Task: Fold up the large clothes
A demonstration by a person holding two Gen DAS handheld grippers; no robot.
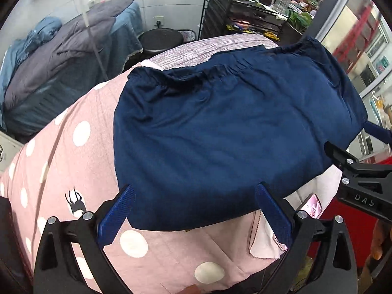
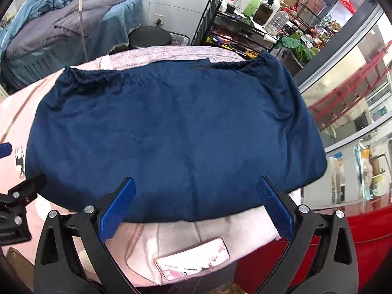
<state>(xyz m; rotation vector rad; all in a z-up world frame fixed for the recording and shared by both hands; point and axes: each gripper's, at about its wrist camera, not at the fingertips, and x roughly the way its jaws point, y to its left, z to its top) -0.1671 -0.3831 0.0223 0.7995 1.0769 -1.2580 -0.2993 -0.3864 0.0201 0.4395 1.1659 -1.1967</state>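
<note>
A navy blue garment [image 1: 220, 132] with an elastic waistband at its far edge lies flat on a bed with a pink polka-dot cover [image 1: 61, 166]. It also shows in the right wrist view [image 2: 171, 132]. My left gripper [image 1: 194, 196] is open and empty, its blue pads at the garment's near edge. My right gripper [image 2: 196, 191] is open and empty at the near edge too. The right gripper's black body shows at the right of the left wrist view [image 1: 360, 178].
A phone [image 2: 193, 262] lies on the pink cover near the front edge. A second bed with grey and blue bedding [image 1: 61, 56] stands at the back left. A black stool [image 1: 160, 40] and a black rack with bottles [image 2: 245, 12] stand behind. Red surface [image 2: 367, 232] at right.
</note>
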